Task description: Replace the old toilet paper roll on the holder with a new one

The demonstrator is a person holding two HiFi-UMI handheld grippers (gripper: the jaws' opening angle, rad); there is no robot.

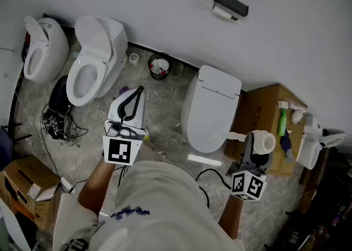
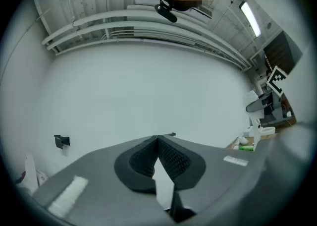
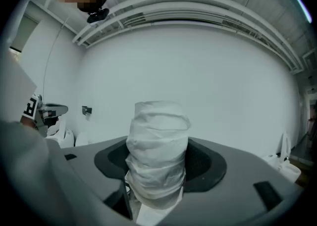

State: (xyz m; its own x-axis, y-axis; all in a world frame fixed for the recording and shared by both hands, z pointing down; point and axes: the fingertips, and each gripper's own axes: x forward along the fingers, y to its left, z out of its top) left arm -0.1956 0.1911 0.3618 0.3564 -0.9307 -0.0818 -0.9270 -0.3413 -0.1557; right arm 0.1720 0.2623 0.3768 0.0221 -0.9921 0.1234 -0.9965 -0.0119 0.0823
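Forearms extended roughly level, a person's left gripper (image 2: 158, 140) is clenched shut and empty while the right gripper (image 3: 158, 163) grasps a toilet paper roll (image 3: 157, 126) between its jaws, above a marbled floor (image 1: 162, 104), a white toilet (image 1: 212, 107) just ahead and the wall-mounted holder (image 1: 231, 4) well beyond both grippers.

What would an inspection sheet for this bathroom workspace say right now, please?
Surface: grey marbled floor.
Job's things: wall holder carries a mounted roll; toilet paper roll is in hand.
Clutter: three toilets, bin, cardboard box with a green bottle on it.
Grippers: left gripper shut, empty; right gripper clamped on the toilet paper roll.
Cables: black cable tangle on the floor.
Surroundings: plain white wall.
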